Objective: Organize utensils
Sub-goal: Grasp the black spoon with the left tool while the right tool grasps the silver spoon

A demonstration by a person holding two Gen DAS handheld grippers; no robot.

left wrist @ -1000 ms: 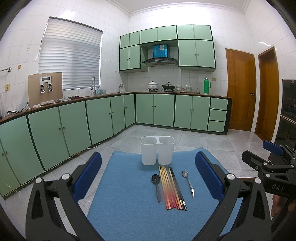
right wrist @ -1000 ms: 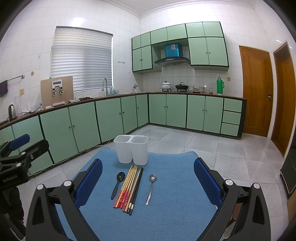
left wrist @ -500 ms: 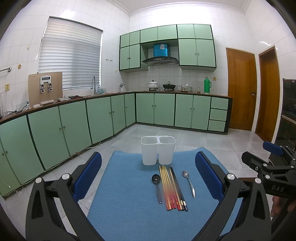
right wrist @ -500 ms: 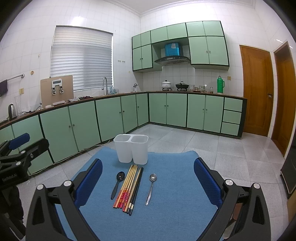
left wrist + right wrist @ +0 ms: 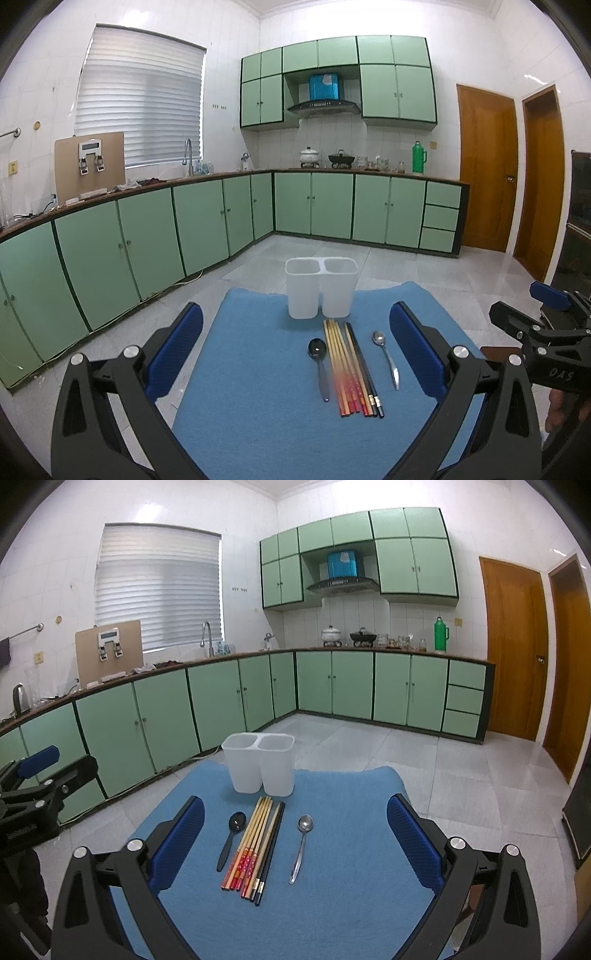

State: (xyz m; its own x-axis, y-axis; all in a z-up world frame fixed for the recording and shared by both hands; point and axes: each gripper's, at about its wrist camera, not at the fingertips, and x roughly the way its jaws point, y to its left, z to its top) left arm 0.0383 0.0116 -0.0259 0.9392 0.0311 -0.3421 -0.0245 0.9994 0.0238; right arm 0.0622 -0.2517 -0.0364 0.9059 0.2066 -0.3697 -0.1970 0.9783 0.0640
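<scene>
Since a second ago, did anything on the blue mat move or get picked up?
No. Both the left hand-held gripper and the right hand-held gripper stay open and empty. The chopsticks, black spoon, silver spoon and white holder lie where they were.

I'm seeing a white two-compartment holder standing upright at the far end of the blue mat, both compartments looking empty. Just in front of it, chopsticks are lying bunched side by side, lengthwise toward me: several wooden ones with red ends and a black pair on the right. A black spoon is lying left of them, a steel spoon right, bowls pointing toward the holder.
</scene>
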